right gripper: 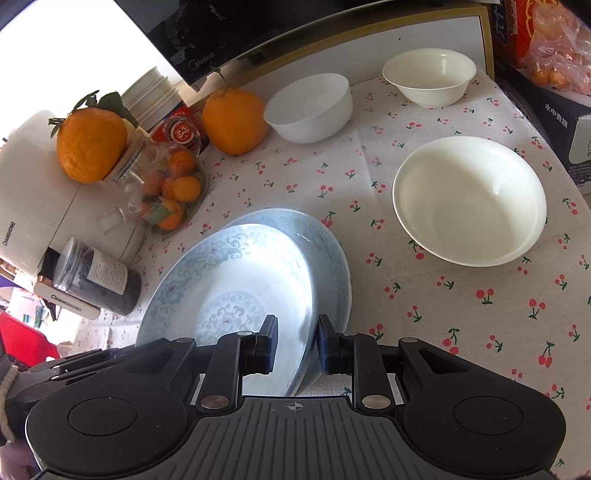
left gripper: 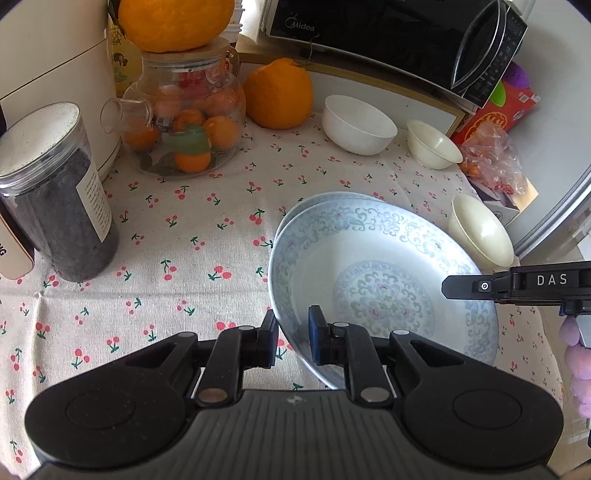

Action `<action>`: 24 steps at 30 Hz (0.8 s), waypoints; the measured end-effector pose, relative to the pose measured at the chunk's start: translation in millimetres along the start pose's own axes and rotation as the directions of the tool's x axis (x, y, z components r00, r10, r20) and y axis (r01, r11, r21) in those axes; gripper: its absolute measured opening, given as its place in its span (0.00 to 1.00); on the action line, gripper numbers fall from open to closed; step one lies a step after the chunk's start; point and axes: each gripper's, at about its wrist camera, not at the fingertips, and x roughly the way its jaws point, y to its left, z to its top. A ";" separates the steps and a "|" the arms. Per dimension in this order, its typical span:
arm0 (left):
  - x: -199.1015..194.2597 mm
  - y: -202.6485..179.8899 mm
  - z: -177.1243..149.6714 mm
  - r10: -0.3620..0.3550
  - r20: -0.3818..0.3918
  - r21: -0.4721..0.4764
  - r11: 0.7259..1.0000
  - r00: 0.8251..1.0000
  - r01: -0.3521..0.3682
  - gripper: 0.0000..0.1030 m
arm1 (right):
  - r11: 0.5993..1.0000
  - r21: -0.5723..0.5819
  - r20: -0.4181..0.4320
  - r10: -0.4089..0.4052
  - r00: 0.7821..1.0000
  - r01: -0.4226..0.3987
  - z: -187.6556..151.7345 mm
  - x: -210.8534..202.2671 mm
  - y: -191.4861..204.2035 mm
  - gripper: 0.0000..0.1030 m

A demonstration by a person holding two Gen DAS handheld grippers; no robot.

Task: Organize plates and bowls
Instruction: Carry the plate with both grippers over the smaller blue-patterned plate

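A blue-patterned plate [left gripper: 384,266] lies on top of a second like plate [left gripper: 325,201] on the cherry-print cloth; both also show in the right wrist view, top plate [right gripper: 229,280], lower plate [right gripper: 328,254]. My left gripper [left gripper: 293,338] straddles the top plate's near-left rim, one finger on each side, closed on it. My right gripper [right gripper: 295,343] straddles the top plate's right rim the same way; its body shows in the left wrist view [left gripper: 517,286]. A white bowl [left gripper: 358,123] and two cream bowls [left gripper: 434,144] [left gripper: 480,230] stand behind and to the right.
A glass jar of oranges [left gripper: 184,122], a dark-filled canister [left gripper: 59,192], a loose orange [left gripper: 279,92] and a white appliance [left gripper: 48,62] crowd the left. A microwave [left gripper: 388,33] stands at the back. Bags and boxes [left gripper: 491,147] sit at the right edge.
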 end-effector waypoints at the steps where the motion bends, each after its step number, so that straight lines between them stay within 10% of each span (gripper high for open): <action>1: 0.4 -0.9 0.6 0.007 0.004 0.006 1.000 1.000 -0.007 0.14 | 1.000 0.004 -0.002 -0.007 1.000 0.007 0.4 1.8 0.6 0.22; 24: 10.7 -19.4 5.4 0.141 0.052 0.066 0.987 0.989 -0.144 0.15 | 0.990 -0.027 0.021 -0.135 0.991 0.135 -3.9 8.9 15.0 0.22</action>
